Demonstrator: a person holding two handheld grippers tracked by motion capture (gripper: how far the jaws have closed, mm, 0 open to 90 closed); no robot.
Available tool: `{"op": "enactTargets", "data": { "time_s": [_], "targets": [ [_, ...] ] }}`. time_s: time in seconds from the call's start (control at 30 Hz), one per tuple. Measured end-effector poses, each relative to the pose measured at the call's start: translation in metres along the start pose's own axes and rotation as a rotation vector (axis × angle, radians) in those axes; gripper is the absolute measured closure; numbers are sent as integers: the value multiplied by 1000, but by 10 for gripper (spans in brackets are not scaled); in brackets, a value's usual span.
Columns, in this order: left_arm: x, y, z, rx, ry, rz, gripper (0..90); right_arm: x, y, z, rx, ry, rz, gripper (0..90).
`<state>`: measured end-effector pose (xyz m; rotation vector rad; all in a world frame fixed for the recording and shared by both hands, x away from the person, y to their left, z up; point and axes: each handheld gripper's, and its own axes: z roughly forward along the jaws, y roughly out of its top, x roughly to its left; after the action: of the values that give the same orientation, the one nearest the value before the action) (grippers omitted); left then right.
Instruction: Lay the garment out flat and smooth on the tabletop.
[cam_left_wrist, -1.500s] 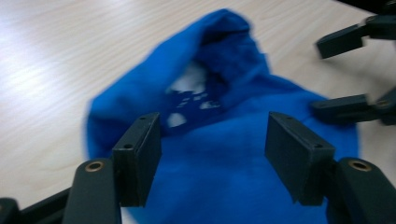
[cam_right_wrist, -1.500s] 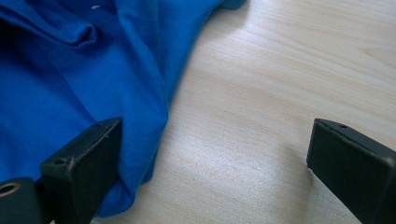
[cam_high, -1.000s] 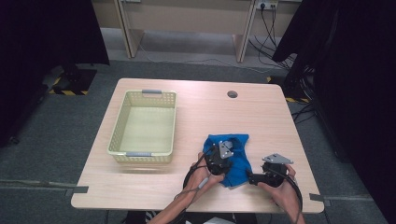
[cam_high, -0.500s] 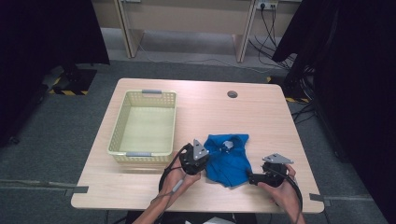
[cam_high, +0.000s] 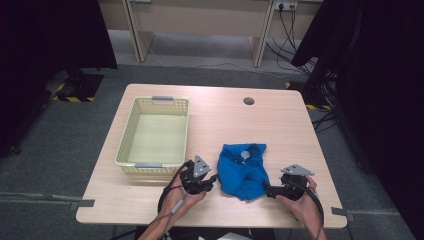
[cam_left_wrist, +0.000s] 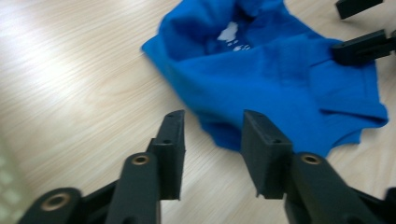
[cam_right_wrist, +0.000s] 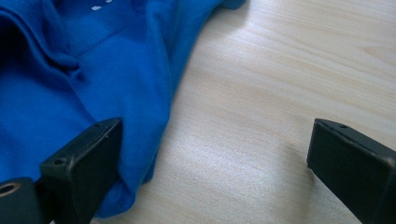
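Both claws sat at the near edge of the tabletop (cam_high: 280, 115), one on each side of the shirt (cam_high: 243, 170). We had the left claw (cam_high: 209, 183) released, just clear of the shirt's left edge; its jaws had just been opening, with bare wood in the gap and the cloth beginning only beyond the right jaw's tip. We judged that it had let go there so that the shirt could settle flat before the next hold.

Our right claw (cam_high: 268, 191) stood wide open, gripping nothing. Its left jaw lay low against the shirt's near right corner, with the blue hem bunched beside it, while the other jaw waited well apart over bare wood. We took that stance as a way to steady or pick up that corner.

The shirt lay crumpled between the claws, its collar end away from us. Beyond the left claw stood the basket (cam_high: 129, 134), probably where the shirt belonged once folded.

A small white print (cam_left_wrist: 229, 35) showed near the collar, likely a size label. It was too blurred for us to read, and we could make out no brand.
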<state>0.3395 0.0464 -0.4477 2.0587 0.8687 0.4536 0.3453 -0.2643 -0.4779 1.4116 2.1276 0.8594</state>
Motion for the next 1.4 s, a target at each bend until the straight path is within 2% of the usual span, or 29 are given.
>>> {"op": "enactTargets", "data": {
  "time_s": [0.23, 0.3, 0.6, 0.67, 0.8, 0.87, 0.97, 1.13, 1.23, 1.33, 1.4],
  "targets": [
    [-23, 12, 21, -14, -39, 24, 349, -1, 0, 0, 1, 5, -1, 50],
    [-30, 16, 28, -14, -52, 43, 315, 0, 0, 0, -2, 3, -3, 51],
    [-57, 41, 55, -36, -77, 82, 255, -5, 3, -7, -30, 29, 26, 60],
    [-60, 46, 61, -34, -78, 93, 249, -7, 4, -10, -39, 27, 30, 60],
    [-60, 53, 76, -19, -74, 78, 244, -12, 6, -17, -59, 23, 42, 60],
    [-57, 54, 85, 2, -68, 69, 243, -13, 7, -21, -71, 20, 51, 60],
    [-51, 55, 97, 24, -66, 34, 243, -17, 8, -25, -83, 13, 54, 60],
    [-44, 58, 111, 34, -44, 4, 244, -20, 6, -22, -70, 1, 62, 60],
    [-42, 59, 119, 44, -40, 2, 262, -20, 5, -19, -60, 1, 59, 60],
    [-40, 59, 125, 39, -42, 13, 384, -19, 5, -18, -56, 3, 57, 61],
    [-41, 59, 126, 37, -28, 34, 548, -19, 5, -18, -57, 2, 62, 61]
  ]
}}
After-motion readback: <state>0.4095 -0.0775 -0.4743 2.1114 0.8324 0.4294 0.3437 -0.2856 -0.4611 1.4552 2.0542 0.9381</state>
